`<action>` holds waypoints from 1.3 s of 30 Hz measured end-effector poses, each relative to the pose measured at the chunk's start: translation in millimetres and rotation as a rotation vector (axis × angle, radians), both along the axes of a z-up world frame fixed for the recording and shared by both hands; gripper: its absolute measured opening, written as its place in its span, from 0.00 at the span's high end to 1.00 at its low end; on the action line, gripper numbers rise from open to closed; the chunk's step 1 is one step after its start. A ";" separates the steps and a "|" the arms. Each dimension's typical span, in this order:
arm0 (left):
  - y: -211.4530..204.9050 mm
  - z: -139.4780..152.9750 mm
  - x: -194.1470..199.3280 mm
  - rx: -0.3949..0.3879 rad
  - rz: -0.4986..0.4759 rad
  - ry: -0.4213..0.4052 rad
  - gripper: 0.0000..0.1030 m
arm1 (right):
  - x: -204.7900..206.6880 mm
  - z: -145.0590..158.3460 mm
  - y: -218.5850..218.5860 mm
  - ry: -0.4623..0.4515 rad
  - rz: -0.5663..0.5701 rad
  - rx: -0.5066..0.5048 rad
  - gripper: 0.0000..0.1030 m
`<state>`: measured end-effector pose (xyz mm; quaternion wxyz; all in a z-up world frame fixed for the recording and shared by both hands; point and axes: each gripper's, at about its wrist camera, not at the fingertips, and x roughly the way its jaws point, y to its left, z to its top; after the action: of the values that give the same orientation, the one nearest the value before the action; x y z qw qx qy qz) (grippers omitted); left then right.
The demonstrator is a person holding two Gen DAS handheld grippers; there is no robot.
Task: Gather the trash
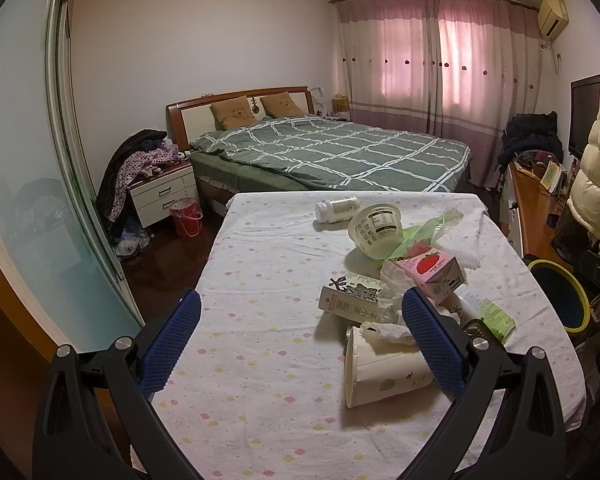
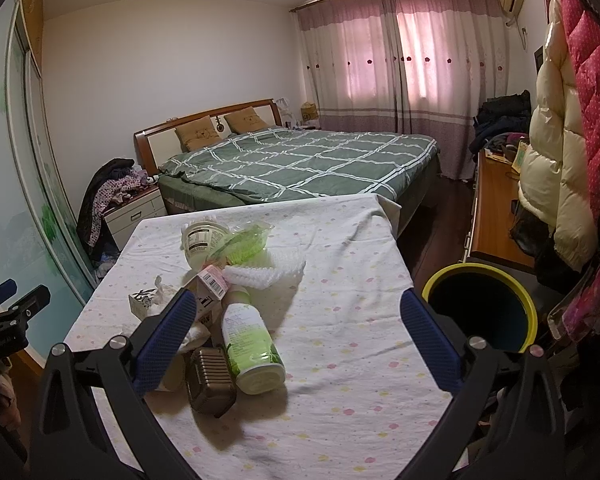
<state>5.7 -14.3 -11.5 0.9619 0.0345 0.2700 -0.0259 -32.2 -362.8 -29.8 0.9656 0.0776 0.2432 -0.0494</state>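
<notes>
- Left wrist view: my left gripper (image 1: 300, 344) hangs with its jaws released, spread wide, holding nothing, low over the tabletop (image 1: 260, 420) with its flowered cloth.
- Taking the white tub (image 1: 380, 372) as landmark: it lies on its side just inside my right-hand finger (image 1: 432, 344), open mouth turned toward the bare cloth, long axis running roughly across the gap between my jaws.
- Crumpled tissue (image 1: 392, 330) sits touching the tub's far edge; beyond it a white carton (image 1: 350, 298) lies flat, and a pink carton (image 1: 432, 270) rests tilted on the heap.
- Farther past the tub, a clear cup (image 1: 376, 230) lies on its side, with a small white bottle (image 1: 336, 208) behind it near the tabletop's far edge.
- Right wrist view: my right gripper (image 2: 296, 340) is likewise slack and empty, jaws wide apart.
- Landmark here is the green-labelled bottle (image 2: 250, 340): it lies between my jaws, nearer the left-hand finger (image 2: 166, 344), cap toward me, long axis pointing away from me into the heap.
- A brown ribbed case (image 2: 210, 380) touches the bottle on the side of that finger.
- A bin (image 2: 480, 308) with a yellow rim stands off the tabletop's edge, on the opposite side from the bottle, just past my other finger.
- My judgement: nothing is collected yet. The right jaws are nearer both bottle and bin, and since the bottle lies lengthwise to them, closing across its body should suit it.
</notes>
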 end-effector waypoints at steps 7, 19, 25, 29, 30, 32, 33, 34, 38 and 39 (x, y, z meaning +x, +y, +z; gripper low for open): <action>0.0 -6.7 10.6 -0.003 0.001 0.020 0.04 | 10.5 -8.2 1.4 0.019 -0.002 -0.002 0.06; 0.7 -24.3 46.0 -0.004 0.017 0.071 0.04 | 84.6 -24.0 16.9 0.071 0.084 0.033 0.06; 1.2 -30.6 61.6 0.005 0.028 0.083 0.04 | 151.3 -30.7 39.6 0.111 0.149 0.050 0.13; 4.1 -34.4 71.8 -0.003 0.030 0.094 0.04 | 197.5 -42.1 44.8 0.186 0.158 0.066 0.25; 3.9 -35.1 73.2 -0.005 0.029 0.095 0.04 | 205.9 -46.0 43.4 0.208 0.163 0.084 0.26; 3.2 -37.2 76.1 -0.004 0.028 0.098 0.04 | 222.8 -53.9 40.0 0.255 0.171 0.139 0.27; 2.8 -38.1 77.5 -0.005 0.026 0.100 0.04 | 225.3 -57.0 39.4 0.266 0.170 0.146 0.28; 2.5 -39.1 78.7 -0.006 0.022 0.102 0.04 | 230.9 -59.3 40.0 0.281 0.170 0.154 0.32; 1.0 -42.3 84.1 -0.012 0.009 0.115 0.04 | 241.6 -66.4 41.9 0.325 0.176 0.172 0.59; 0.7 -42.7 85.0 -0.014 0.007 0.117 0.04 | 242.1 -67.0 44.2 0.327 0.180 0.172 0.64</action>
<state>90.7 -13.7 -54.2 0.9447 0.0251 0.3258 -0.0265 209.9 -318.5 -96.8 0.9037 0.1284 0.4058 0.0463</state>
